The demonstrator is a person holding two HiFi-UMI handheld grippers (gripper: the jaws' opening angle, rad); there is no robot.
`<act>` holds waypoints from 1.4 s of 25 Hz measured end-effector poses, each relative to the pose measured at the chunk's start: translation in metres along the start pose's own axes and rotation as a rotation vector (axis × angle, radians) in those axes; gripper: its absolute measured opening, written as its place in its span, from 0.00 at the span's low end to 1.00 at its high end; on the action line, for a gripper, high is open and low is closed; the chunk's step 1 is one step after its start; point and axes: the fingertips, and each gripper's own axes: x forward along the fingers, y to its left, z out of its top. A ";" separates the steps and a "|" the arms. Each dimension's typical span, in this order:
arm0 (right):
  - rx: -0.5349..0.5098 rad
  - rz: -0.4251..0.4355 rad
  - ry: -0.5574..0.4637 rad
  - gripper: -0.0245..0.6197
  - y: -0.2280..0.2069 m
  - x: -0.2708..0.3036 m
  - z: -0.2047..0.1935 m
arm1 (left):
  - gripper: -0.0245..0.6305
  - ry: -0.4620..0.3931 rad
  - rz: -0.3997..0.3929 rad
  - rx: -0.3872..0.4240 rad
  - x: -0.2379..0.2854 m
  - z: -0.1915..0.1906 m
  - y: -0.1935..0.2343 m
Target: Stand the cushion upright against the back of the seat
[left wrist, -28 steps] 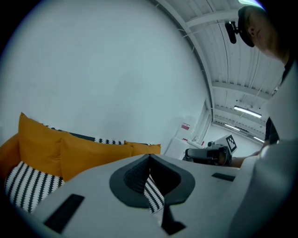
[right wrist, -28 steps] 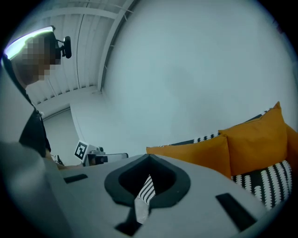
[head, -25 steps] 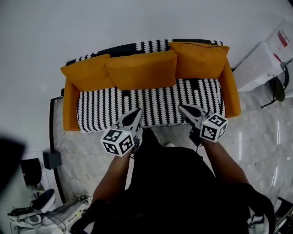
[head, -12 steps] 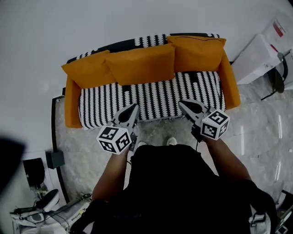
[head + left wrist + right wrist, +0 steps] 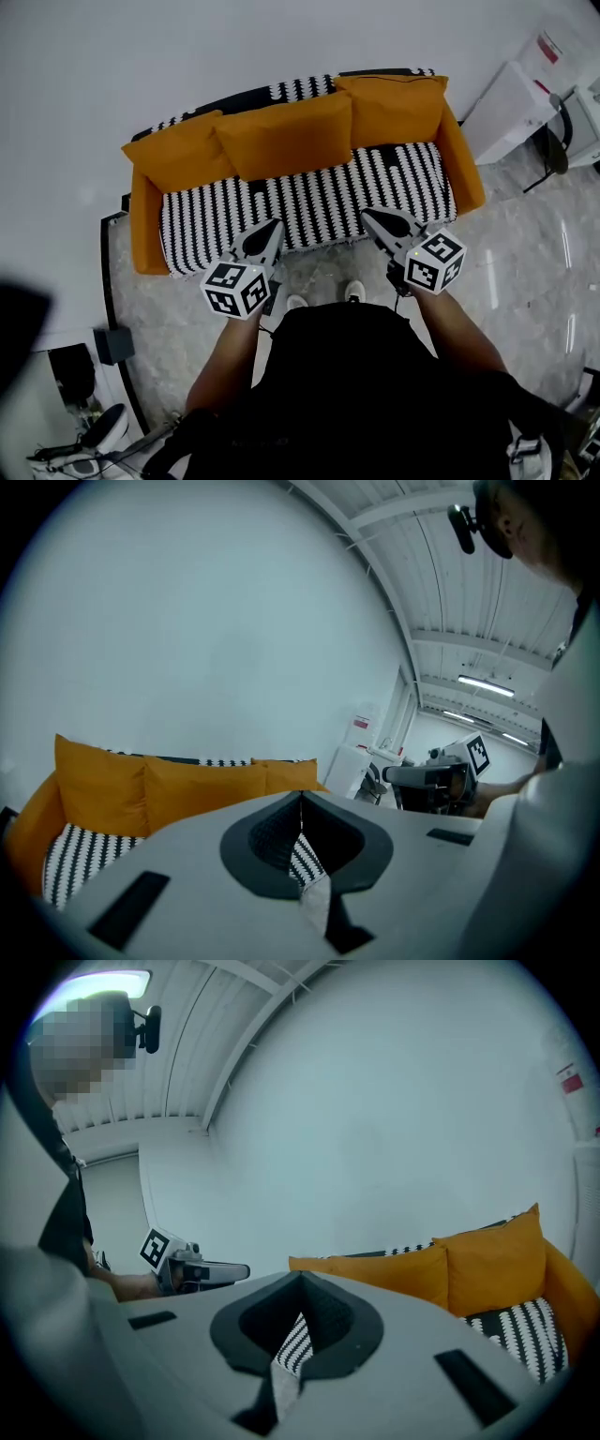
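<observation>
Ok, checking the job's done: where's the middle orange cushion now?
In the head view the middle cushion leans on the sofa back, at centre, between the left cushion and the right cushion.

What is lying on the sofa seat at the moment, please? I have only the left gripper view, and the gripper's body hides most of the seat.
Observer: Nothing. In the head view the striped seat is bare, and three orange cushions stand upright along the backrest.
Operator: Thank you. Is the right gripper holding anything?
Observer: No. The right gripper view shows the right gripper with its jaws together and nothing between them.
Operator: And where are both grippers relative to the seat?
Observer: In the head view the left gripper and the right gripper point at the seat's front edge, well apart from each other and short of the cushions.
</observation>
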 end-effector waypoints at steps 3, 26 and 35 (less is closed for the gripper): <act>0.012 -0.015 0.007 0.09 0.009 0.003 -0.007 | 0.06 0.002 -0.011 -0.007 -0.011 -0.005 0.003; 0.062 -0.041 0.057 0.09 0.031 -0.003 -0.039 | 0.06 -0.007 -0.031 0.027 -0.037 -0.013 -0.001; 0.043 -0.024 0.067 0.09 0.031 0.001 -0.034 | 0.06 -0.012 -0.021 0.034 -0.037 -0.011 0.001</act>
